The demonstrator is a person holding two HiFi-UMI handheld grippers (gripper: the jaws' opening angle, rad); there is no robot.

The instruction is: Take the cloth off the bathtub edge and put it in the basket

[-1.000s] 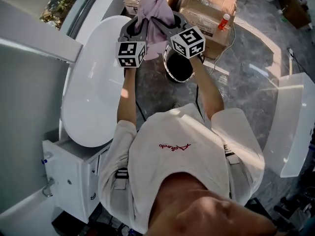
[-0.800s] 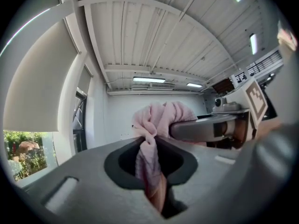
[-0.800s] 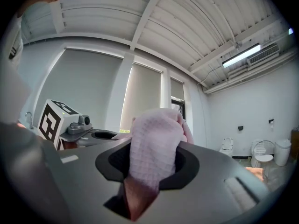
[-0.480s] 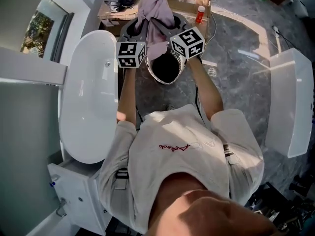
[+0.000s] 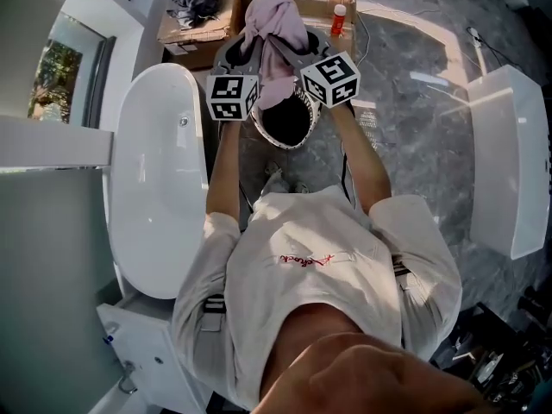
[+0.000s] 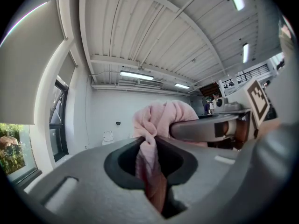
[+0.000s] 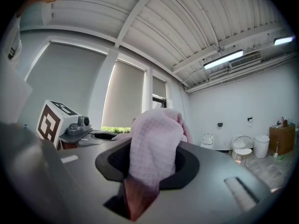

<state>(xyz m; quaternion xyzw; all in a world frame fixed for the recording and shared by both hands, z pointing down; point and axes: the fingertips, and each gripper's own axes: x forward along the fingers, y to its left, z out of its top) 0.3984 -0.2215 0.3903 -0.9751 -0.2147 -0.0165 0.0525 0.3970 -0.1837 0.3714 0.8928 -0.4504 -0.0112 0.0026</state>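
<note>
Bathrm floor (image 5: 414, 145) basket (image 5: 304, 136) now under cloth (image 5: 274, 20), swung off tub (image 5: 155, 179), L gripper (image 5: 246, 46) & R gripper (image 5: 297, 50) both clamped on it, so drop's next.

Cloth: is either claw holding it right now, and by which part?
Both. The left claw and right claw each pinch a bunched fold of the pink cloth; the rest hangs between them over the basket.
</note>
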